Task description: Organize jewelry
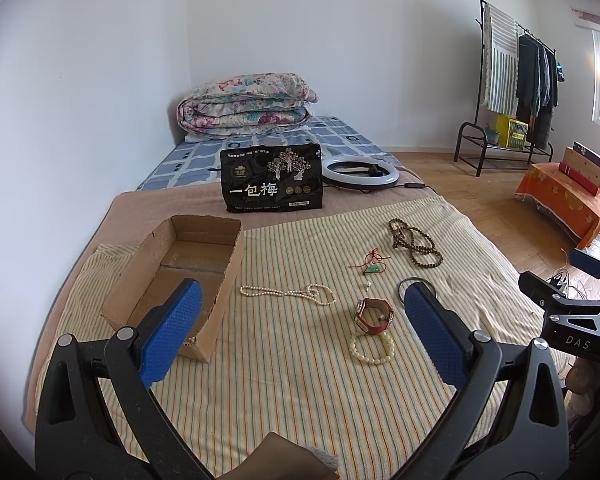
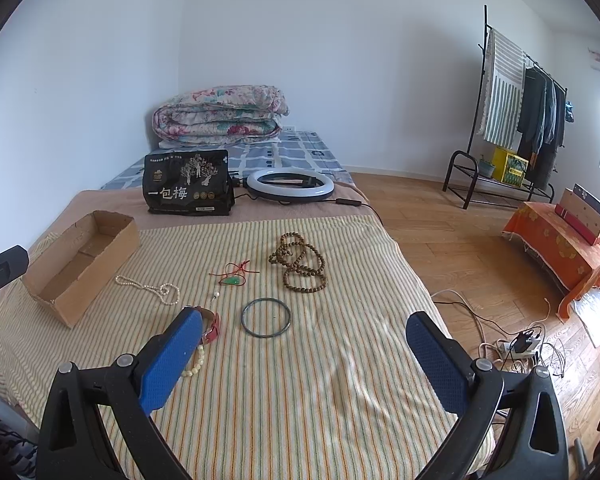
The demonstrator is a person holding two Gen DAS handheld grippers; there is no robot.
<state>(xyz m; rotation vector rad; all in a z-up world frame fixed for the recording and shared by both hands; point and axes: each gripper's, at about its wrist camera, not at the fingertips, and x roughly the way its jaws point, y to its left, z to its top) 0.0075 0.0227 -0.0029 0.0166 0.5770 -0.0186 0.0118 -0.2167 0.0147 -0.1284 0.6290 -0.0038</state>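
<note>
Jewelry lies spread on a striped cloth (image 1: 300,380) over the bed. A pearl necklace (image 1: 296,293) lies right of an empty cardboard box (image 1: 180,276). A red-strap watch (image 1: 374,315) sits above a cream bead bracelet (image 1: 371,349). A green pendant on red cord (image 1: 374,266), brown wooden beads (image 1: 414,242) and a dark bangle (image 2: 266,317) lie further out. My left gripper (image 1: 300,312) hovers open above the cloth, near the watch. My right gripper (image 2: 304,344) is open too, just in front of the bangle. Neither holds anything.
A black snack bag (image 1: 272,180) and a ring light (image 1: 360,174) stand behind the cloth, with a folded floral quilt (image 1: 246,104) at the wall. On the wooden floor right of the bed are a clothes rack (image 2: 512,120), an orange-covered stand (image 2: 560,244) and a power strip with cables (image 2: 520,346).
</note>
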